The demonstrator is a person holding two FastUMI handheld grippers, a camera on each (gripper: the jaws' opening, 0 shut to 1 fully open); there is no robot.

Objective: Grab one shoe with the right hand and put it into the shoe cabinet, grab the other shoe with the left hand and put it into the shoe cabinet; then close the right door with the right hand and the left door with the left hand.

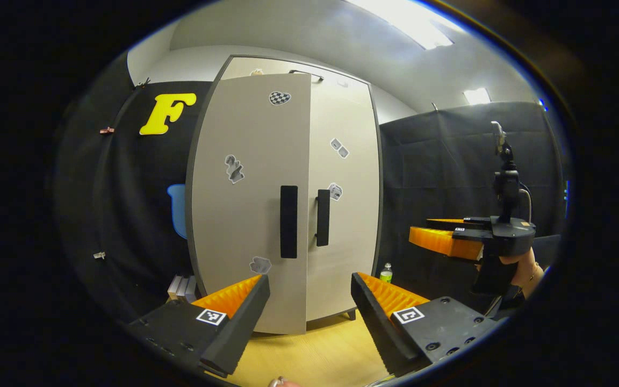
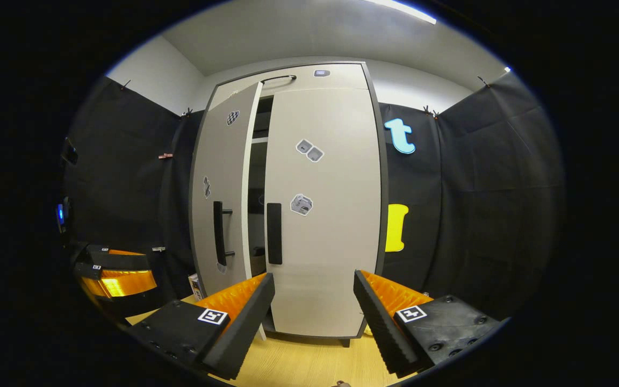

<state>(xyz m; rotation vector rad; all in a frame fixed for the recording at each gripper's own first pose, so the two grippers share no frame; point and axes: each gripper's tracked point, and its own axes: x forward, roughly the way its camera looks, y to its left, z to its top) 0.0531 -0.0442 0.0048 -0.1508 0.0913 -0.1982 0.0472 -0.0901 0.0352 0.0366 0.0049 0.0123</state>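
Standing ajar, left door (image 2: pixel 222 193), right door (image 2: pixel 323 209) shut

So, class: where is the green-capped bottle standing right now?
In the left gripper view, the bottle stands on the floor just right of the shoe cabinet, by its lower right corner, against the black cloth wall.

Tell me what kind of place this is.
Probably a recording booth set up as a home corner, not a lived-in room: black cloth walls clipped up on all sides, a lone shoe cabinet on a wood floor, its left door ajar, and strip ceiling lights.
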